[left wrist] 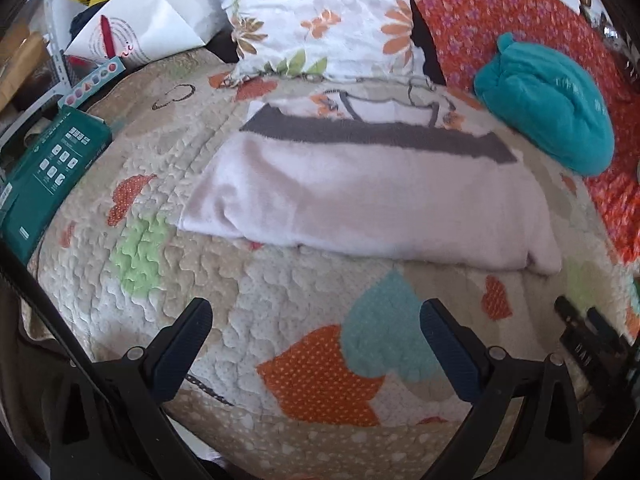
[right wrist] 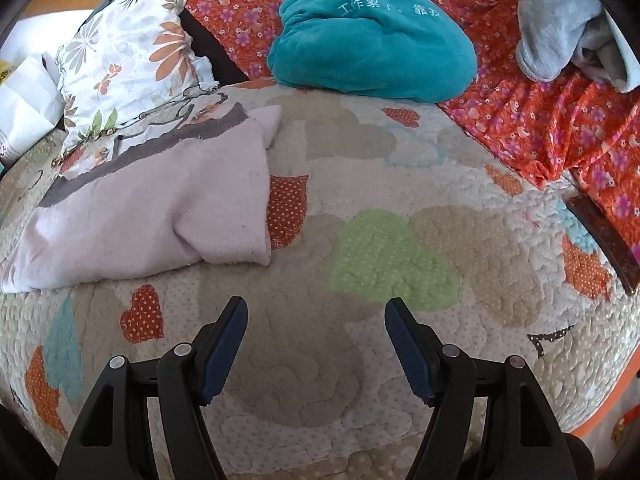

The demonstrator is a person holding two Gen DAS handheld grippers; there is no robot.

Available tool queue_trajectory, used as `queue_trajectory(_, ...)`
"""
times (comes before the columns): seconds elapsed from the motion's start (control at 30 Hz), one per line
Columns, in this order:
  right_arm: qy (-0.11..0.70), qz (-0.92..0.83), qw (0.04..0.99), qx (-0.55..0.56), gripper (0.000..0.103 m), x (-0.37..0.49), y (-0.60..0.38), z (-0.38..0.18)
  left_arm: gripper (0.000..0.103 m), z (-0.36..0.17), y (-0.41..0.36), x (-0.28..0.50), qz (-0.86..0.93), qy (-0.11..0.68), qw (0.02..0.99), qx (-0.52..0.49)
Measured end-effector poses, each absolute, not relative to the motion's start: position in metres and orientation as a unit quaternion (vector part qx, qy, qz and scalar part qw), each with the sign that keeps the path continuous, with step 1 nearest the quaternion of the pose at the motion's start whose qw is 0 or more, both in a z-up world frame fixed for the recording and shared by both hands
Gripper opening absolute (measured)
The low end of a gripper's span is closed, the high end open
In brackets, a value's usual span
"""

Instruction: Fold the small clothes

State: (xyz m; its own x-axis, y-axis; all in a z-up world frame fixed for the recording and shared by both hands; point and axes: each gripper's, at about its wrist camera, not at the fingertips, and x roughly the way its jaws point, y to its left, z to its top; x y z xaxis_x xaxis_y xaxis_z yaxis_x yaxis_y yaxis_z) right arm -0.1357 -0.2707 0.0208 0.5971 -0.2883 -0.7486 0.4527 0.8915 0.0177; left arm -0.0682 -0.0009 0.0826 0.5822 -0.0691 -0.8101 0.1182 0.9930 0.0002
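A pale pink garment with a grey band (left wrist: 360, 192) lies folded flat on the quilted bedspread (left wrist: 280, 320); it also shows at the left of the right wrist view (right wrist: 152, 216). My left gripper (left wrist: 316, 316) is open and empty, hovering over the quilt just in front of the garment's near edge. My right gripper (right wrist: 316, 312) is open and empty, over the quilt to the right of the garment. Neither gripper touches the cloth.
A floral pillow (left wrist: 320, 20) lies behind the garment. A teal plush cushion (right wrist: 372, 36) and an orange floral blanket (right wrist: 560, 120) lie to the right, with a grey-blue cloth (right wrist: 568, 20) beyond. A green box (left wrist: 48, 168) sits at the left bed edge. A dark object (right wrist: 604, 236) lies at right.
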Motion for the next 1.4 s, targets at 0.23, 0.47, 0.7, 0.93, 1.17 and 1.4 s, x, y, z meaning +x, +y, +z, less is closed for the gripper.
queue_trajectory(0.23, 0.391, -0.198, 0.895, 0.08, 0.076, -0.131, -0.254, 0.023, 0.103, 0.085, 0.017, -0.076, -0.024, 0.45, 0.892, 0.038)
queue_trajectory(0.47, 0.4, -0.185, 0.896, 0.06, 0.076, -0.125, -0.241, 0.016, 0.103, 0.064, 0.024, -0.073, -0.022, 0.479, 0.877, 0.033)
queue_trajectory(0.7, 0.388, -0.184, 0.901, 0.054, 0.076, -0.128, -0.238, 0.019, 0.103, 0.054, 0.02, -0.07, -0.023, 0.488, 0.872, 0.037)
queue_trajectory(0.93, 0.384, -0.183, 0.903, 0.063, 0.076, -0.128, -0.239, 0.02, 0.103, 0.052, 0.01, -0.072, -0.032, 0.489, 0.87, 0.052)
queue_trajectory(1.17, 0.385, -0.181, 0.902, 0.073, 0.076, -0.128, -0.242, 0.02, 0.103, 0.051, 0.0, -0.074, -0.043, 0.488, 0.87, 0.063)
queue_trajectory(1.4, 0.382, -0.183, 0.902, 0.08, 0.076, -0.129, -0.243, 0.021, 0.103, 0.048, 0.001, -0.074, -0.047, 0.492, 0.868, 0.055)
